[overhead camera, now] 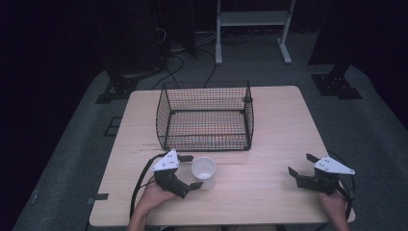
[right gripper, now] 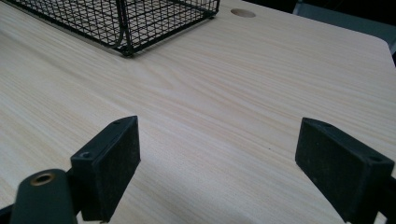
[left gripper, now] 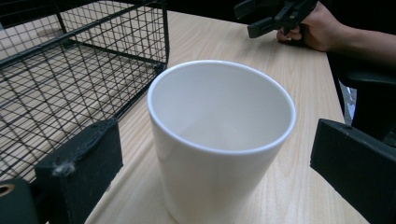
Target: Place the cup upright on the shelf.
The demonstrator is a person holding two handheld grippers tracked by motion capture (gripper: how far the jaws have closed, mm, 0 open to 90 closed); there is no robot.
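Two things matter w/ the table [overhead camera: 269, 192] bare: the wire basket [overhead camera: 205, 115] just beyond your left gripper [overhead camera: 191, 172], & the white cup [overhead camera: 203, 172] upright between its wide jaws, not yet touched. Close evenly on the cup's sides, lift straight, clear the basket rim; right gripper [overhead camera: 299, 164], wide & empty, stay well off.

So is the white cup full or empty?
Empty. The cup stands upright on the table, and the left gripper view looks into it: bare white inside, nothing in it.
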